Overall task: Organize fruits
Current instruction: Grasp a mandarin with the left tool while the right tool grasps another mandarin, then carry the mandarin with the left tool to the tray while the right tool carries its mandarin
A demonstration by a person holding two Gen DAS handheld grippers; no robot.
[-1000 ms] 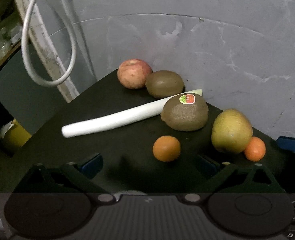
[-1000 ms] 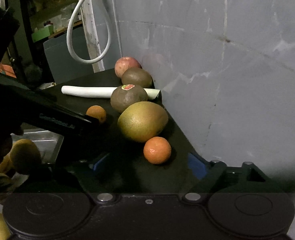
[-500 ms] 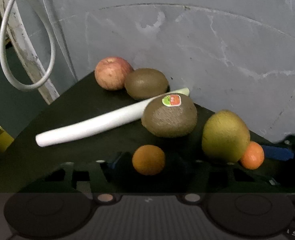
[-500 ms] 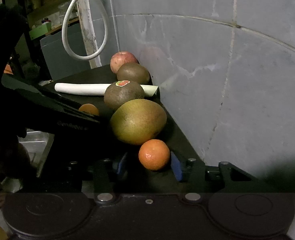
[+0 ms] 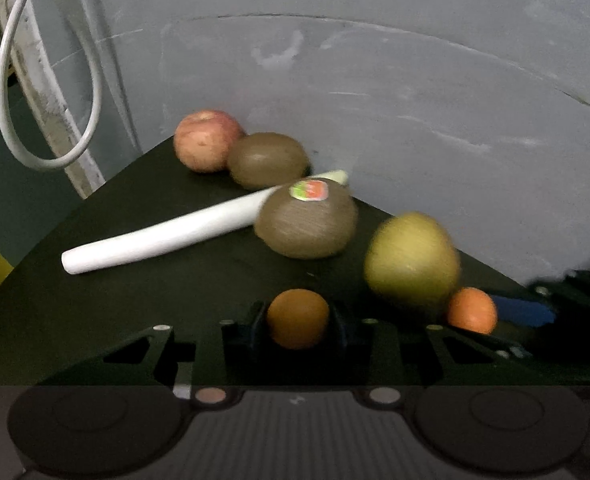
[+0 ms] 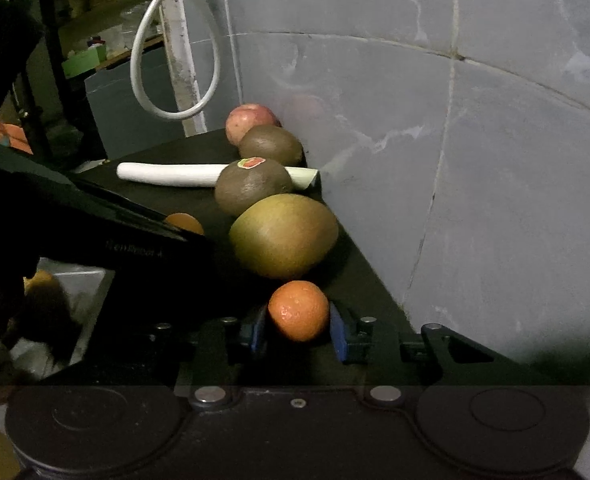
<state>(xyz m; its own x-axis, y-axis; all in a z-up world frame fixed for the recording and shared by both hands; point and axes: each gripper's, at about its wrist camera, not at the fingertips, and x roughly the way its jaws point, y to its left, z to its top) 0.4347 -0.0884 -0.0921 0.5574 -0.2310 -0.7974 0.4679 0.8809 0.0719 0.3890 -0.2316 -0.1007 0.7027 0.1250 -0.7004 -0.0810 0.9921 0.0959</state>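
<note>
On a black surface (image 5: 135,280) by a grey wall lie a red apple (image 5: 207,140), two brown kiwis (image 5: 269,160) (image 5: 305,222), a yellow-green mango (image 5: 413,260), a white leek stalk (image 5: 167,236) and two small oranges. My left gripper (image 5: 297,320) is shut on one orange (image 5: 297,316). My right gripper (image 6: 298,326) is shut on the other orange (image 6: 299,310), which sits just in front of the mango (image 6: 283,234). That orange also shows in the left wrist view (image 5: 471,310), with the right gripper's blue pad beside it.
A white hose loop (image 5: 47,120) hangs by a pale post at the back left. A metal tray (image 6: 75,304) with fruit lies below the surface's left edge. The left gripper's dark body (image 6: 95,232) crosses the right wrist view. The wall (image 6: 455,160) bounds the right side.
Both grippers moved forward onto the oranges and closed on them; a second ago both were open with the oranges lying free ahead of them.
</note>
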